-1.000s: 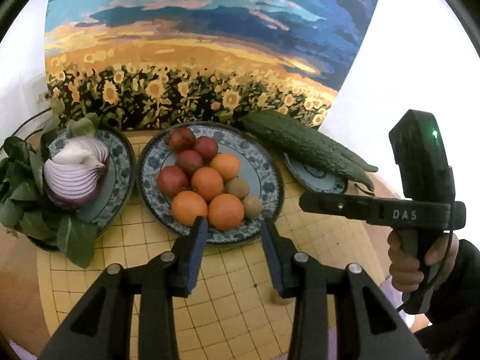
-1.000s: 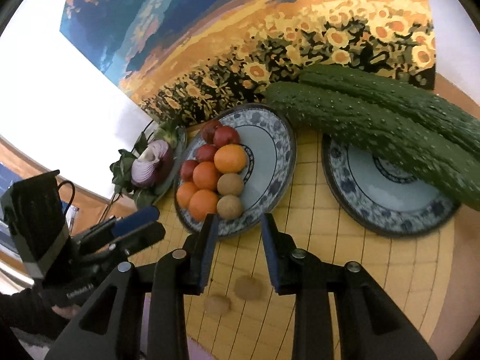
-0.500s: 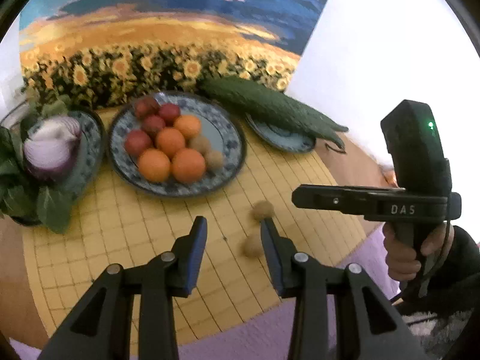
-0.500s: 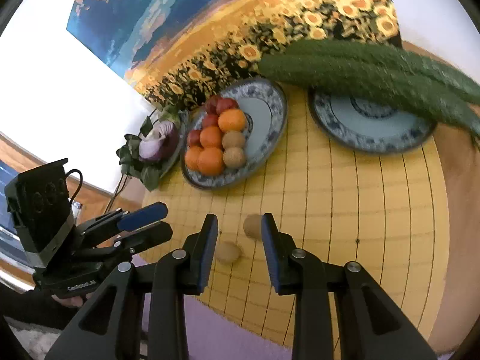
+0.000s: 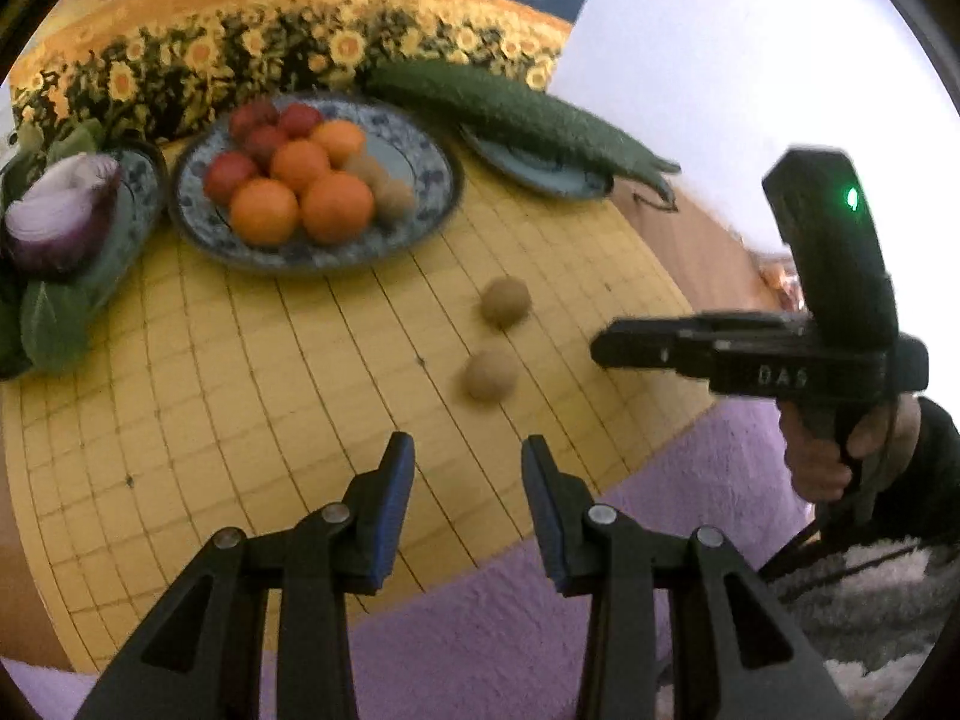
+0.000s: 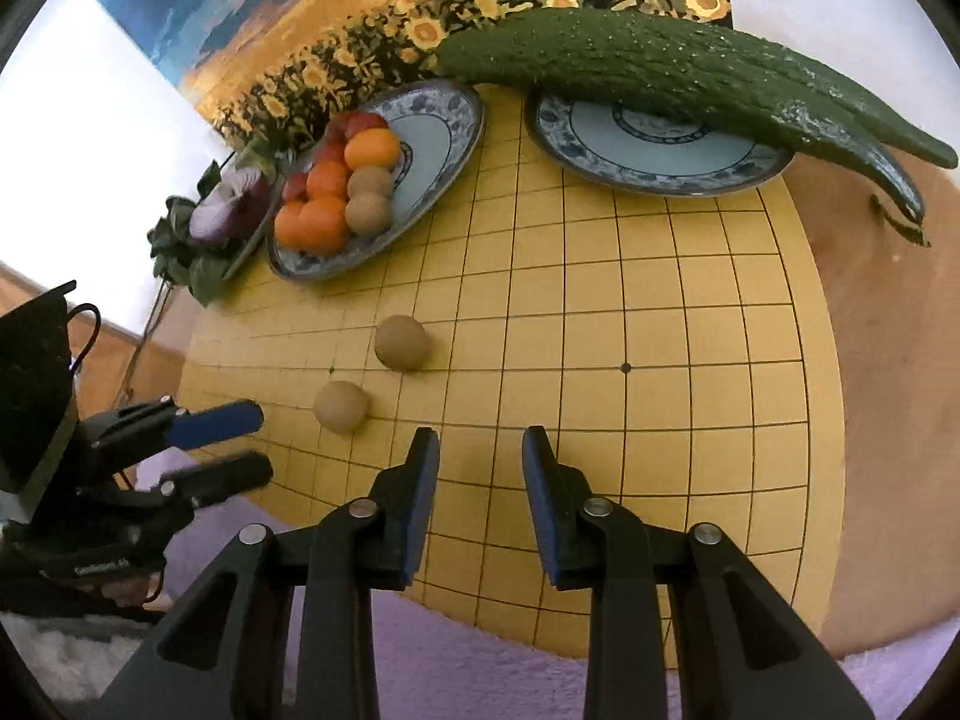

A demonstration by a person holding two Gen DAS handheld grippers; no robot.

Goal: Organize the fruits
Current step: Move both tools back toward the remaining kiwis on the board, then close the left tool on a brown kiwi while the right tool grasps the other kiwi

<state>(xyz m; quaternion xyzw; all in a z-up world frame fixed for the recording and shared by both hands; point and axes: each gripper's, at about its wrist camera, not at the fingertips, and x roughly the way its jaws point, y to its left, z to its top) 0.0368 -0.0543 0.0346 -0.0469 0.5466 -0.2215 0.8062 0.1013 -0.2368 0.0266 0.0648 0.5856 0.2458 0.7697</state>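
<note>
Yellow gridded board [image 5: 252,372] under a sunflower painting [image 5: 252,54]. Both views had pulled back from the blue-patterned fruit plate [image 5: 240,246]; two brown kiwis [image 5: 506,302] [image 5: 489,373] remained loose on the board. Left gripper [image 5: 468,468] and right gripper [image 6: 480,462] both gaped narrowly, empty. Only the right view showed the bare cucumber plate [image 6: 654,150].

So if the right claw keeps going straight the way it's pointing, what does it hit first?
Most likely the bare yellow board. Nothing lies between the right claw tips or just ahead. The two loose kiwis sit off to its left, though fisheye depth is hard to judge.
</note>
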